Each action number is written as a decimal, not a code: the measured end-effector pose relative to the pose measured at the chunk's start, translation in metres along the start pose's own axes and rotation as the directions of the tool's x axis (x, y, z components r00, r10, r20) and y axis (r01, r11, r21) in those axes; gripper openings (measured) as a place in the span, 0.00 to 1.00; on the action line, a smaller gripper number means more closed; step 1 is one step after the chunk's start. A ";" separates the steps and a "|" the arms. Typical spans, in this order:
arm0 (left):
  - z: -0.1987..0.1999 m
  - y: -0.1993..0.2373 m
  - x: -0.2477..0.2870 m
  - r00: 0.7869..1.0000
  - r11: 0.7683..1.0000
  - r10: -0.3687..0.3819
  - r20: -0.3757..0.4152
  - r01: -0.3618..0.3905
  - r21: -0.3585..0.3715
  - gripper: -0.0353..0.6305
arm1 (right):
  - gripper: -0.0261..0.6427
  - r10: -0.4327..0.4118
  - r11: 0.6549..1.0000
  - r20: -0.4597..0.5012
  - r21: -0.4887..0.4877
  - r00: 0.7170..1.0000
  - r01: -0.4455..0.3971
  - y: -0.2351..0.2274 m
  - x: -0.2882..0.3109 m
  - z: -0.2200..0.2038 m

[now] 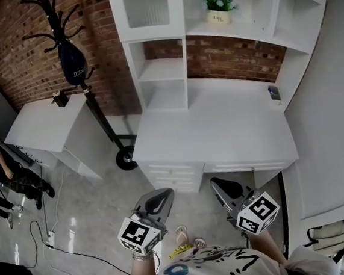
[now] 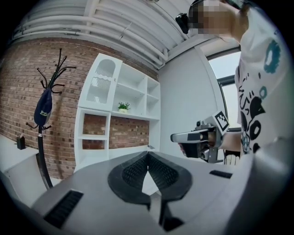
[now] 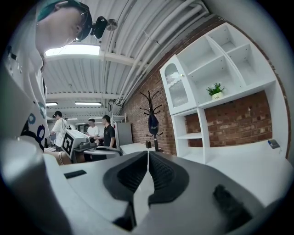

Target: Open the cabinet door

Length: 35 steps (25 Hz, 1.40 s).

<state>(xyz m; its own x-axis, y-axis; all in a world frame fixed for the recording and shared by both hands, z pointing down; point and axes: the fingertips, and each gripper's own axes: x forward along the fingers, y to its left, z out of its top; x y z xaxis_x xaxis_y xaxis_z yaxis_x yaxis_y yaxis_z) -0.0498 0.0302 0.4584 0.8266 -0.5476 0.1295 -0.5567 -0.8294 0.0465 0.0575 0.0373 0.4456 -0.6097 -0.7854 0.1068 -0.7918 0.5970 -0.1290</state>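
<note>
The cabinet door (image 1: pixel 147 6) is a white arched door with ribbed glass, at the top left of the white shelf unit above the desk (image 1: pixel 219 129); it is closed. It also shows as the door (image 2: pixel 103 82) in the left gripper view and the door (image 3: pixel 177 87) in the right gripper view. My left gripper (image 1: pixel 160 195) and right gripper (image 1: pixel 222 186) hang side by side in front of the desk's drawers, well short of the door. Both point roughly level toward the desk. The left gripper (image 2: pixel 148 153) is shut on nothing, and so is the right gripper (image 3: pixel 148 153).
A black coat rack with a dark bag (image 1: pixel 70 59) stands left of the desk, beside a low white table (image 1: pixel 44 125). A potted plant (image 1: pixel 219 8) sits on a shelf and a small object (image 1: pixel 273 92) on the desk. Cables (image 1: pixel 49 239) and people's legs are at the left.
</note>
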 end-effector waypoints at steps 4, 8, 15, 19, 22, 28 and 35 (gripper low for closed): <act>0.007 0.026 0.009 1.000 1.000 -0.012 0.008 0.012 0.000 0.07 | 0.08 -0.018 1.000 0.003 0.001 1.000 0.017 -0.009 0.021 0.009; 0.012 0.049 0.018 0.999 0.999 -0.032 0.012 0.032 0.013 0.07 | 0.08 -0.042 0.999 0.014 -0.002 0.999 0.042 -0.017 0.041 0.018; 0.014 0.081 0.023 0.998 0.998 -0.056 0.017 0.056 0.032 0.07 | 0.08 -0.070 0.998 0.042 0.000 0.997 0.070 -0.018 0.071 0.028; 0.016 0.094 0.026 0.997 0.997 -0.074 0.019 0.073 0.035 0.07 | 0.08 -0.110 0.993 0.028 -0.046 0.993 0.112 -0.018 0.079 0.029; 0.015 0.099 0.028 0.995 0.994 -0.101 0.018 0.100 0.042 0.07 | 0.08 -0.139 0.990 0.032 -0.036 0.990 0.140 -0.020 0.083 0.028; 0.018 0.110 0.034 0.992 0.991 -0.129 0.018 0.128 0.042 0.07 | 0.08 -0.167 0.986 0.030 -0.024 0.986 0.168 -0.021 0.090 0.029; 0.026 0.117 0.051 0.989 0.989 -0.146 0.033 0.145 0.041 0.07 | 0.08 -0.173 0.984 0.029 -0.040 0.985 0.174 -0.036 0.098 0.033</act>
<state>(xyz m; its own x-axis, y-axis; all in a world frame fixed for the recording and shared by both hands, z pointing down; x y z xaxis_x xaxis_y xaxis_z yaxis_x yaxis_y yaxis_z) -0.0710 -0.0973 0.4449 0.9015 -0.4237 0.0882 -0.4271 -0.9039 0.0245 0.0271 -0.0669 0.4278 -0.4625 -0.8811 0.0991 -0.8865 0.4577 -0.0686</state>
